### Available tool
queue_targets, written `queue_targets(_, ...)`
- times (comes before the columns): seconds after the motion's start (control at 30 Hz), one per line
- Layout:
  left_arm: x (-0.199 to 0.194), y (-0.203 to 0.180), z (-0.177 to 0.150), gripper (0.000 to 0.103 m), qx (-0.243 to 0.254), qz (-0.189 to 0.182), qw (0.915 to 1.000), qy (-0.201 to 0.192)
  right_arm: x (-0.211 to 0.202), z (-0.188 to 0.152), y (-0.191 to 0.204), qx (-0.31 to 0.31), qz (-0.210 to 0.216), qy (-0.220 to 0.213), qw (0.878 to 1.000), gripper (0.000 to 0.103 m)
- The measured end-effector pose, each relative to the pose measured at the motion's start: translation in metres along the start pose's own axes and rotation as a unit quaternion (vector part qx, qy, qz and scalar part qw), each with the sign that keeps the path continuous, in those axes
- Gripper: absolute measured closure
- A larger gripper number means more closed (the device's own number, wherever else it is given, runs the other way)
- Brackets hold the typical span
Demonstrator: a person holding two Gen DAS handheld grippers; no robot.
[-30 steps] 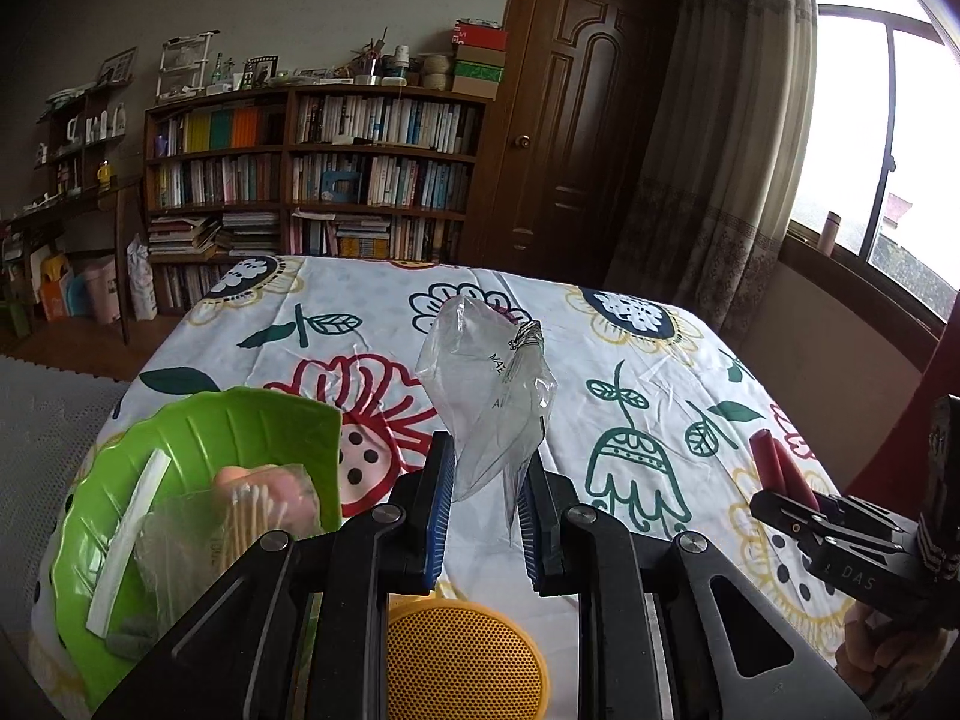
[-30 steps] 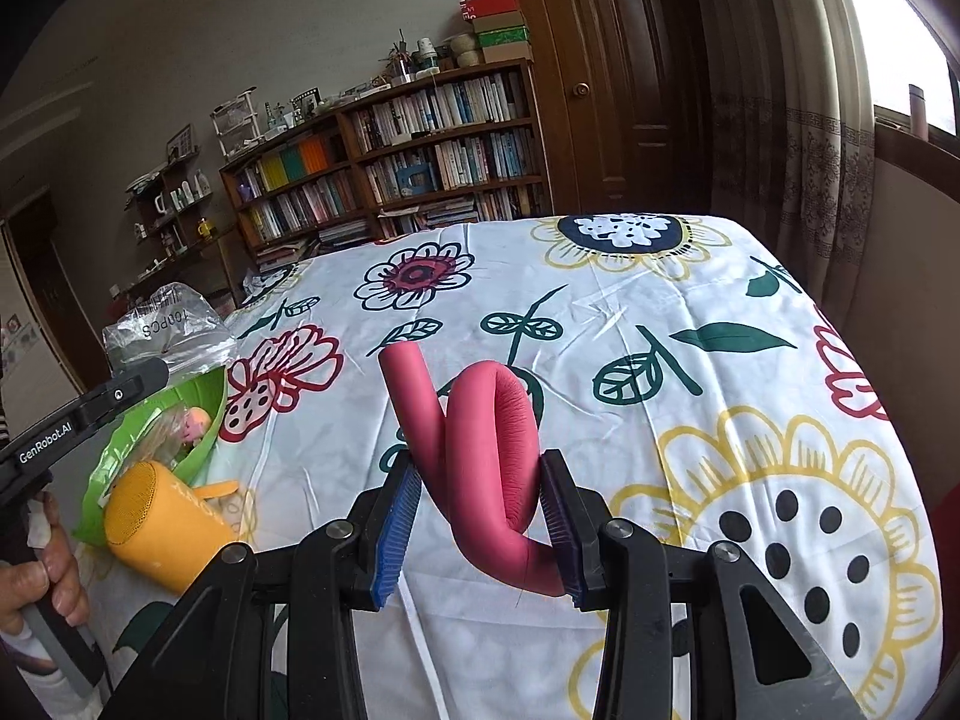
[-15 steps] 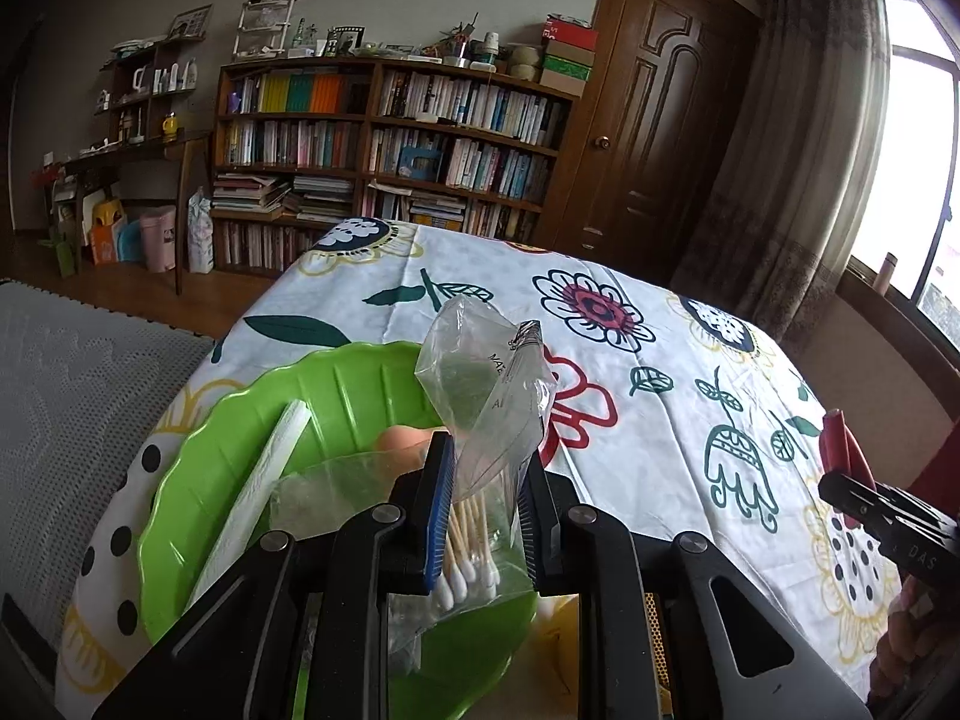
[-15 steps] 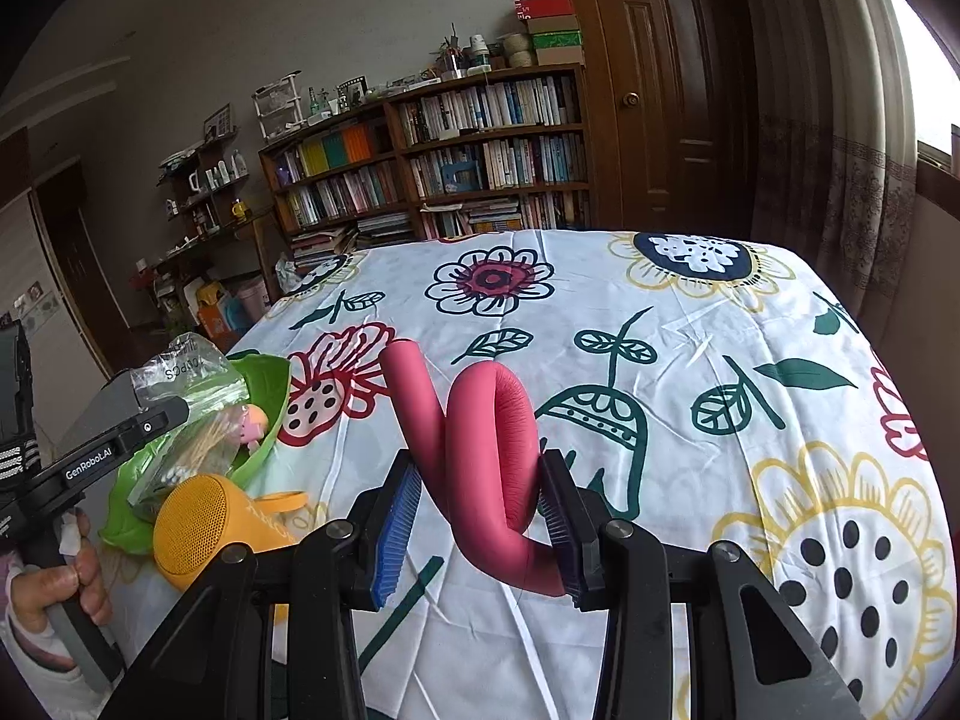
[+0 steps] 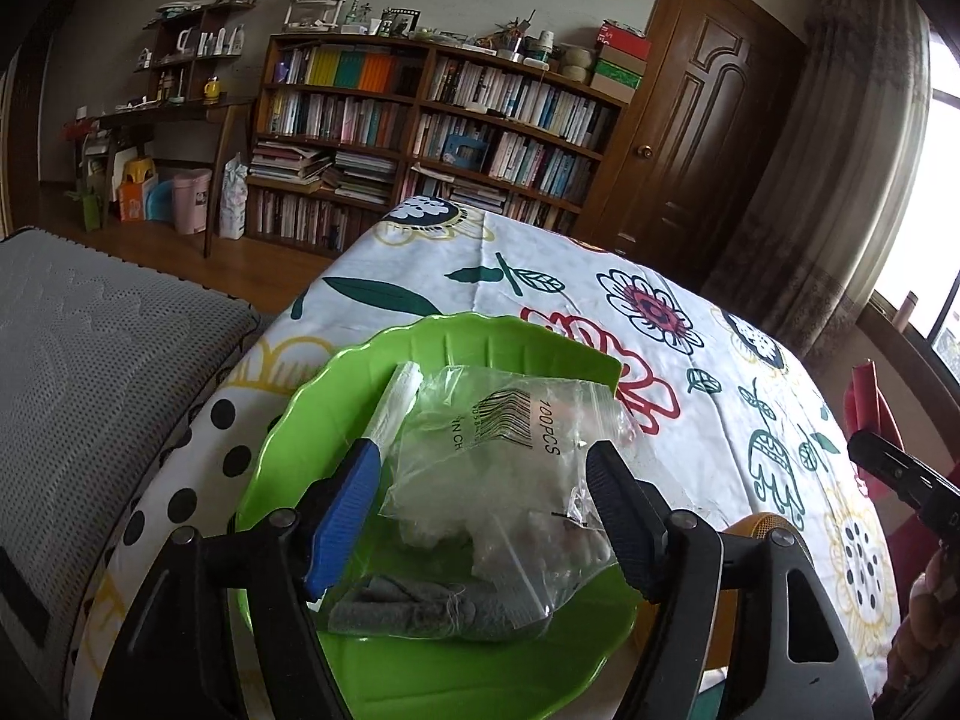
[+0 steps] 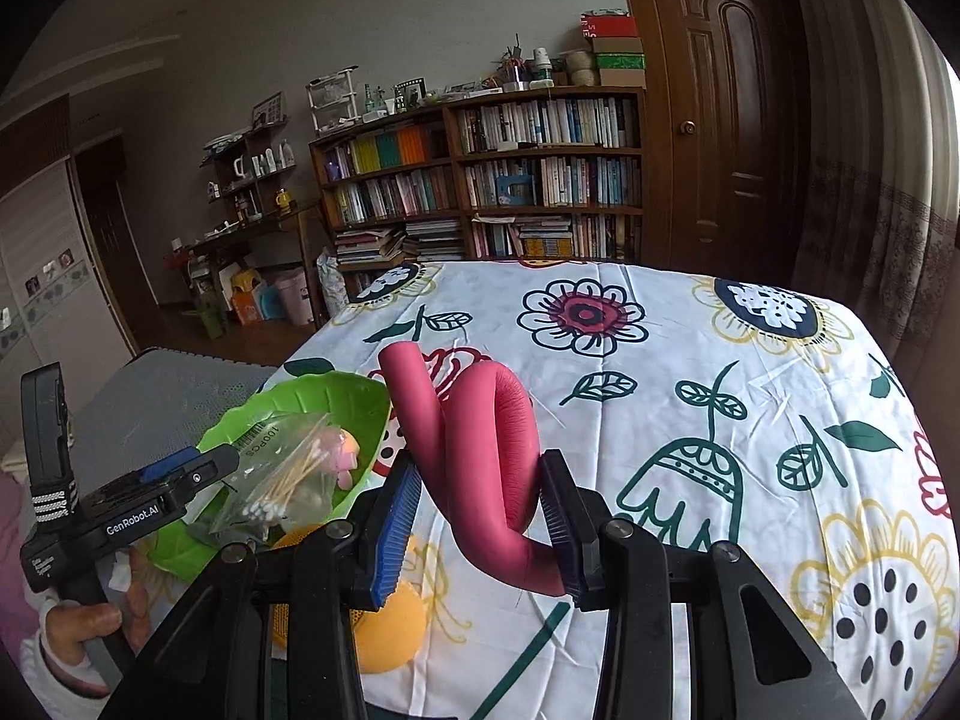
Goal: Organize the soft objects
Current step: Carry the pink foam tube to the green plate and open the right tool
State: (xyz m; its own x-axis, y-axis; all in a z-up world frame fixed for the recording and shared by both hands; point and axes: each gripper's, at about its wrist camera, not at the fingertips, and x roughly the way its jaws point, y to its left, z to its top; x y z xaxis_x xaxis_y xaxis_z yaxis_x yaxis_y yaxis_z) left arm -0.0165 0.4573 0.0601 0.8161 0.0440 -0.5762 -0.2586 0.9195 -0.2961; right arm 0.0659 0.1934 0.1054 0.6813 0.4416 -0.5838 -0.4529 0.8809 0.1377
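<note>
A green scalloped bowl (image 5: pixel 288 450) (image 6: pixel 288 402) sits at the left edge of the flowered table. A clear plastic bag (image 5: pixel 510 438) printed "100PCS" lies in it on a bag of cotton swabs (image 6: pixel 288 480), beside a white stick (image 5: pixel 396 396) and a grey cloth (image 5: pixel 408 606). My left gripper (image 5: pixel 483 510) (image 6: pixel 180 468) hangs open right over the bowl, its fingers astride the bag and holding nothing. A bent pink foam tube (image 6: pixel 486 456) stands between the pads of my right gripper (image 6: pixel 480 528), which is shut on it above the table.
A yellow round speaker (image 6: pixel 384 630) (image 5: pixel 756 525) lies on the flowered tablecloth (image 6: pixel 720 420) next to the bowl. A grey mat (image 5: pixel 90 360) covers the floor left of the table. Bookshelves (image 6: pixel 510 180) and a brown door (image 6: pixel 726 102) stand behind it.
My left gripper moved over the bowl, opened and let go of the clear bag, which now lies in the bowl. My right gripper drifted toward the bowl, still holding the tube.
</note>
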Motion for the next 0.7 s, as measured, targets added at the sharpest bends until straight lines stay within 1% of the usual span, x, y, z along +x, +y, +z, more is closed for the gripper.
queue_targets(0.17, -0.015, 0.013, 0.002, 0.024, -0.002, 0.007, 0.9999, -0.014, 0.005, 0.011, 0.032, -0.020, 0.020, -0.003, 1.000, 0.060)
queue_targets(0.27, -0.026, 0.018, 0.001, 0.020, 0.004, 0.017, 0.9994, -0.029, 0.011, 0.018, 0.050, -0.025, 0.042, 0.001, 0.999, 0.060)
queue_targets(0.4, -0.035, 0.023, 0.001, 0.018, 0.014, 0.035, 0.9982, -0.047, 0.021, 0.026, 0.073, -0.035, 0.060, 0.005, 0.998, 0.059)
queue_targets(0.5, -0.038, 0.026, 0.000, 0.017, 0.018, 0.042, 0.9977, -0.051, 0.030, 0.029, 0.090, -0.047, 0.067, 0.009, 0.997, 0.059)
queue_targets(0.6, -0.038, 0.029, 0.000, 0.017, 0.017, 0.045, 0.9975, -0.051, 0.042, 0.032, 0.101, -0.046, 0.075, 0.017, 0.996, 0.057)
queue_targets(0.67, -0.040, 0.032, -0.001, 0.017, 0.016, 0.050, 0.9972, -0.053, 0.051, 0.035, 0.106, -0.044, 0.078, 0.023, 0.996, 0.052)
queue_targets(0.7, -0.040, 0.033, -0.001, 0.017, 0.016, 0.052, 0.9971, -0.053, 0.055, 0.036, 0.109, -0.043, 0.077, 0.026, 0.996, 0.045)
